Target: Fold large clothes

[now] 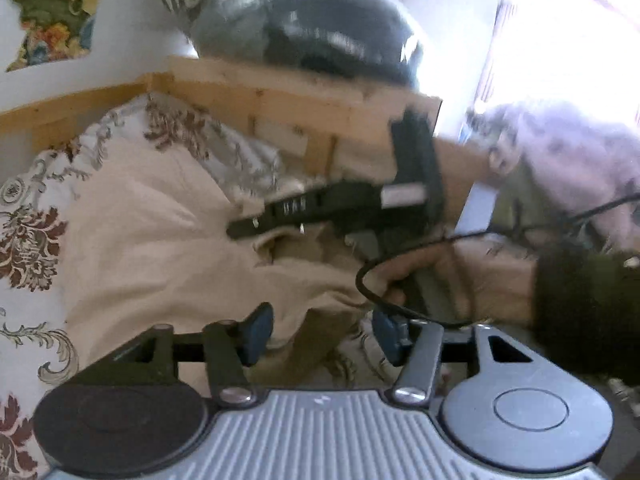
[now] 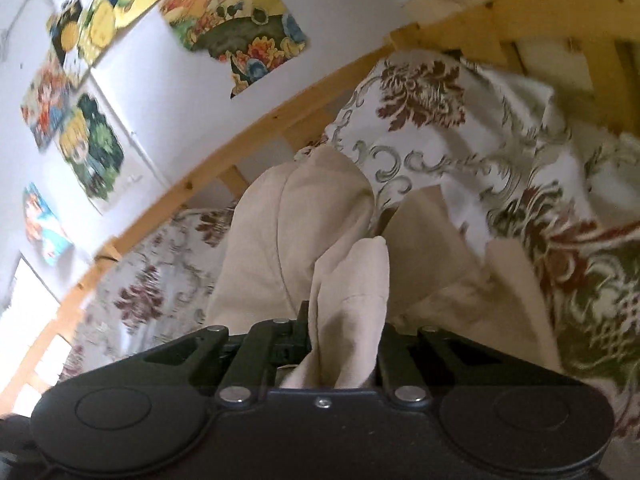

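Your left tongs [image 1: 324,334] stand spread, blue pads [image 1: 258,330] apart with nothing pinched; a fold of the beige garment [image 1: 160,240] lies just beyond and between them, not pressed by either pad. Your right tongs [image 2: 344,354] are pressed together on a bunched fold of that beige garment [image 2: 352,300], and the cloth rises up out of the grip. The garment lies on the bed, spread over the floral bedspread [image 1: 28,248], rumpled, with 1 part stretched toward the wooden bed frame [image 1: 280,100]. In the left wrist view you see the right tongs [image 1: 248,227] lying across the garment, fingertips on the cloth near a turned-up edge, your hand [image 1: 420,276] on its handle, dark sleeve [image 1: 580,300] behind it, a black cable [image 1: 400,264] looping past. A dark blurred bundle [image 1: 320,28] sits on top of the frame. In the right wrist view, floral bedspread [image 2: 460,140] shows on both sides of the garment, wooden bed frame [image 2: 240,148] runs behind, and pictures [image 2: 236,28] hang on the white wall [image 2: 180,92]. Both views are motion-blurred.
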Demonstrator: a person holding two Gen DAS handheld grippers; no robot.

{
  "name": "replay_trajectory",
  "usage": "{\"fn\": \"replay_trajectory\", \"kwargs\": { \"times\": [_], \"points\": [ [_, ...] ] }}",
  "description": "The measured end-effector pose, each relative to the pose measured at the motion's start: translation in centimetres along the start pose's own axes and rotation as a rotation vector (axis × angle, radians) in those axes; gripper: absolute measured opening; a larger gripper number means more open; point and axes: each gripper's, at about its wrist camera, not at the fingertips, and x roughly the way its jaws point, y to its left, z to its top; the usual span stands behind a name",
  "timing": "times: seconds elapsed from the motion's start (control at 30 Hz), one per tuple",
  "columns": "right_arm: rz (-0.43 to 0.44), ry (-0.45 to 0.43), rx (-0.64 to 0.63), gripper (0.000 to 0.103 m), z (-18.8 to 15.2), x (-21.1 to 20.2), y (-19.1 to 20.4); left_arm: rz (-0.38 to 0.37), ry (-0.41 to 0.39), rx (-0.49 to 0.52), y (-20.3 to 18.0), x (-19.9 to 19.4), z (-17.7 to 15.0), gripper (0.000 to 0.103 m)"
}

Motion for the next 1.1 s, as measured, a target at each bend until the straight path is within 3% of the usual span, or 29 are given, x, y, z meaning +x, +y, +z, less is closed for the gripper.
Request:
{"fn": "replay_trajectory", "kwargs": {
  "times": [0.1, 0.13, 0.23, 0.3, 0.43, 0.57, 0.63, 0.7, 0.83, 0.9, 1.0, 1.1],
  "points": [
    [-0.054, -0.008, -0.04, 0.008, -0.2, 0.0, 0.0, 0.048, -0.059, -0.074, 1.6, -2.2, -0.3, 0.069],
    [-0.088, -0.013, -0.07, 0.008, -0.3, 0.0, 0.3, 0.091, -0.077, -0.11, 2.4, -2.7, -0.5, 0.074],
    [-0.27, -0.036, -0.257, 0.008, -0.8, 0.5, 2.2, 0.309, -0.08, -0.217, 5.2, -2.4, -0.5, 0.074],
    [-0.369, -0.067, -0.398, 0.008, -1.4, 1.0, 3.4, 0.378, -0.044, -0.29, 7.0, -1.6, -0.6, 0.074],
    [-0.445, -0.106, -0.604, 0.008, -2.3, 2.2, 4.4, 0.327, -0.014, -0.402, 9.3, 0.1, -1.7, 0.074],
    [-0.432, -0.049, -0.633, 0.012, -2.5, 3.5, 3.1, 0.295, -0.004, -0.489, 10.1, 0.8, -2.8, 0.082],
    [-0.436, -0.045, -0.607, 0.023, -2.3, 3.6, 2.6, 0.305, 0.006, -0.494, 10.2, 1.0, -2.9, 0.082],
    [-0.444, -0.064, -0.543, 0.047, -1.8, 3.0, 2.3, 0.323, 0.025, -0.505, 10.3, 1.0, -3.2, 0.083],
    [-0.518, -0.14, -0.486, 0.062, -0.9, 1.2, 2.4, 0.332, 0.031, -0.517, 10.4, 0.9, -3.3, 0.082],
    [-0.545, -0.195, -0.521, 0.08, -1.0, 0.2, 3.2, 0.335, 0.032, -0.508, 10.2, 0.9, -3.3, 0.082],
    [-0.504, -0.207, -0.579, 0.082, -1.5, -0.3, 4.3, 0.34, 0.03, -0.493, 10.0, 0.8, -3.2, 0.082],
    [-0.504, -0.108, -0.648, 0.084, -2.1, 1.5, 4.5, 0.34, 0.028, -0.488, 10.0, 0.9, -3.2, 0.082]
  ]
}}
